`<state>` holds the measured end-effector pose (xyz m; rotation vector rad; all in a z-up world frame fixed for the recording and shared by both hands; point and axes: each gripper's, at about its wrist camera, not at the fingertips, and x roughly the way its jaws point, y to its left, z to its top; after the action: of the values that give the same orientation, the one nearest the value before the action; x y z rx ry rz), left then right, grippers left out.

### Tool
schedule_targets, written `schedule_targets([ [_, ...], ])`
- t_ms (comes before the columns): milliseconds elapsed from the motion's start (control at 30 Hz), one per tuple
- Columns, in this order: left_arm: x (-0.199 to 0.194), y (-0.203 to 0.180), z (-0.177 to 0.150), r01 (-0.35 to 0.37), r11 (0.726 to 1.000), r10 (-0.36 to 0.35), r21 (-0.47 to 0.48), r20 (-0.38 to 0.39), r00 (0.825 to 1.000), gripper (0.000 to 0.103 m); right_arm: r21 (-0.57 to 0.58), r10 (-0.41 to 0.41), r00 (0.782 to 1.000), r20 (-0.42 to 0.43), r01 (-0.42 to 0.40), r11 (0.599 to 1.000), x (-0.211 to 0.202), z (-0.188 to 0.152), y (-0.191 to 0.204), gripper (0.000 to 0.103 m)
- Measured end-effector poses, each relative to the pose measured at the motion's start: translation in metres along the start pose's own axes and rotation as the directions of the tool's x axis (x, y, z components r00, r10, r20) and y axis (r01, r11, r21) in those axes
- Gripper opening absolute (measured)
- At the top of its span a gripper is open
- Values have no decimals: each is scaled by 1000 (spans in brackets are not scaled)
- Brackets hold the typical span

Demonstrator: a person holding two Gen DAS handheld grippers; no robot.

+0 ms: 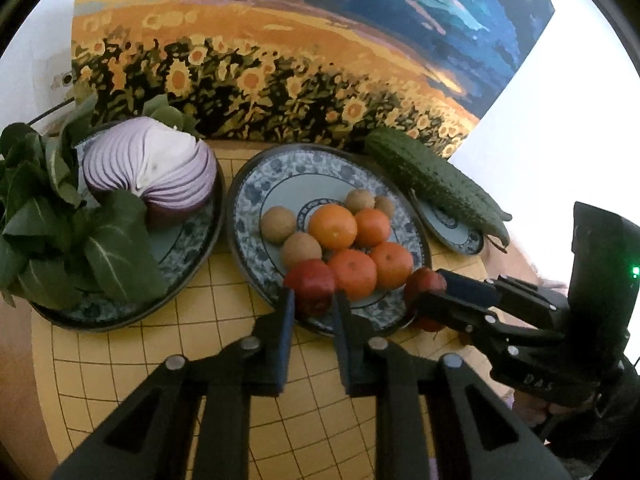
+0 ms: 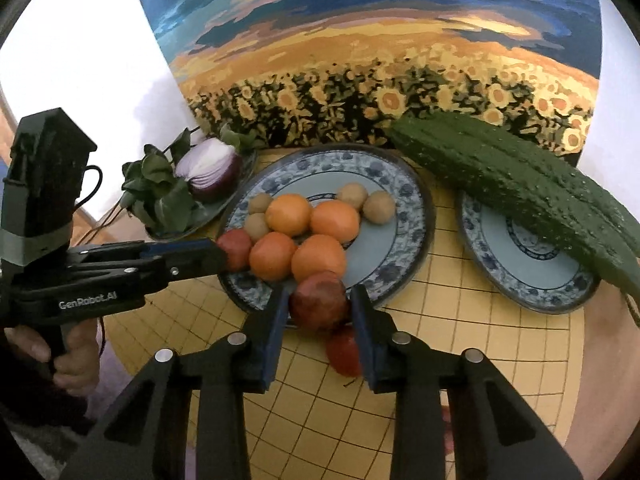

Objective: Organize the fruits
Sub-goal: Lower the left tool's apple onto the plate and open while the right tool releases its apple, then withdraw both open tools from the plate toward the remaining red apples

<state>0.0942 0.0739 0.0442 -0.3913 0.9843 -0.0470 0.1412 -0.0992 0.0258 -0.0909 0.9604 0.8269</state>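
Two red fruits are in my grip at the near rim of the middle plate (image 1: 256, 184); my left gripper (image 1: 313, 300) is clamped tight on a dark red fruit (image 1: 310, 286), round and matte, touching the oranges (image 1: 352, 258); my right gripper (image 2: 320, 304) has its jaws narrowly apart with the pads against a second red fruit (image 2: 318, 300), mottled red-brown, at the plate's edge; a third red one (image 2: 344, 350) lies below it on the yellow gridded mat (image 2: 320, 408). On the plate sit four glossy oranges and four small tan fruits (image 1: 278, 224), bunched together; the left plate (image 1: 180, 248) holds a halved onion (image 1: 152, 172) and greens (image 1: 60, 240); a bumpy cucumber (image 2: 520, 184) lies across the small plate (image 2: 520, 264).
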Motion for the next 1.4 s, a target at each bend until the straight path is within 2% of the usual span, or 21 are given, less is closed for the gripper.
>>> schedule_targets([
  [133,4,-1,1,-8,1000,8,10,4,1000,19,-11,41,999,-7,-42,999,2,1,8,33],
  [367,11,-10,-1,1,999,-1,51,-11,1000,19,-84,45,999,10,-44,995,14,9,30,33],
  [533,6,0,1,22,1000,-22,3,-5,1000,21,-81,39,999,15,-38,996,23,14,31,33],
  [633,0,5,0,9,1000,-9,-13,1,1000,28,-92,49,999,-1,-49,995,25,13,33,36],
  [700,0,7,-1,19,1000,-19,-25,-8,1000,28,-91,59,998,-4,-59,994,24,14,34,43],
  [1000,-9,-11,-4,10,999,-10,40,-1,1000,29,-84,47,997,60,-41,996,-11,13,31,46],
  [1400,-34,-42,-11,3,986,-9,164,37,999,29,19,-53,991,125,51,998,-65,-1,5,46],
])
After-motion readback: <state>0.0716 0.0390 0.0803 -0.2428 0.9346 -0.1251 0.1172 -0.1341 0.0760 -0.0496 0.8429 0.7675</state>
